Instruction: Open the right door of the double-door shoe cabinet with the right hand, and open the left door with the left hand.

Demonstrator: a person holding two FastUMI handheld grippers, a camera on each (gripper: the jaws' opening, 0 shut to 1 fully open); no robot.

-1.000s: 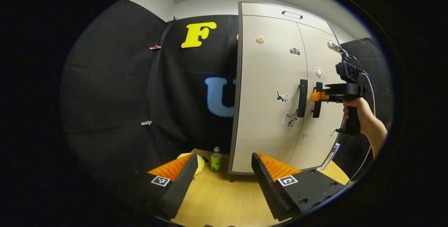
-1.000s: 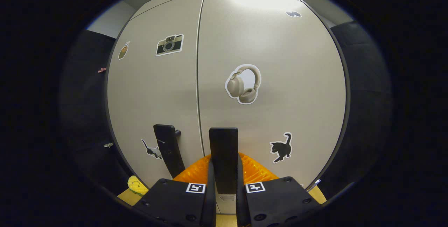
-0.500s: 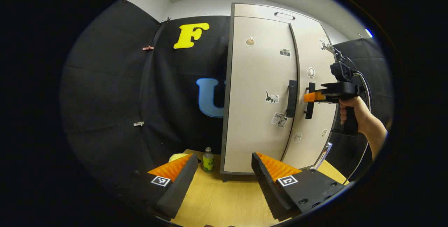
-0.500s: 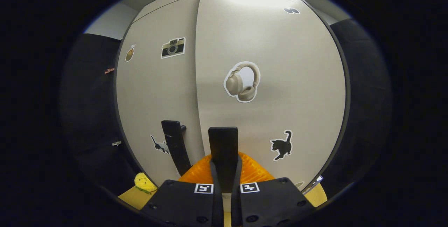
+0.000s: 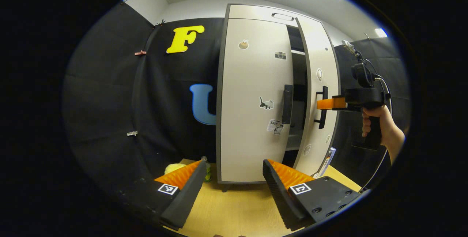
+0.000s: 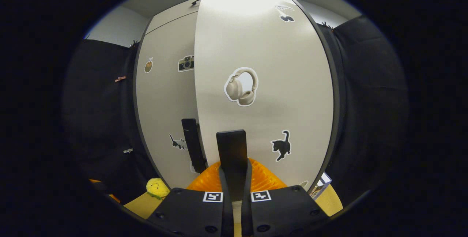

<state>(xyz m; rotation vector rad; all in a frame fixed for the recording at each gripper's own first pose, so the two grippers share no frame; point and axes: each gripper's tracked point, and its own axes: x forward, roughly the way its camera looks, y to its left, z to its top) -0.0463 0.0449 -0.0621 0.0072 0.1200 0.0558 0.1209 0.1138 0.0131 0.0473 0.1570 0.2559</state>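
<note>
On the wooden surface (image 5: 234, 211) stands the shoe cabinet (image 5: 252, 12), its right door (image 5: 321, 57) swung partly out, a dark gap showing beside the closed left door (image 5: 252, 120). Right claw (image 6: 234, 178) is clamped on the right door's handle (image 6: 231, 149). Left claw (image 5: 232, 182) hangs wide open and empty, well short of the left handle (image 5: 287, 104). Something yellow, perhaps a soft toy (image 6: 157, 187), lies near the cabinet's base.

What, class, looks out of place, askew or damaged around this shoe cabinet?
Nothing stands out. The right door hangs partly open because the right claw is shut on its handle, as the task requires. The left door is closed and sits straight. No spill or damage shows on the table.
</note>
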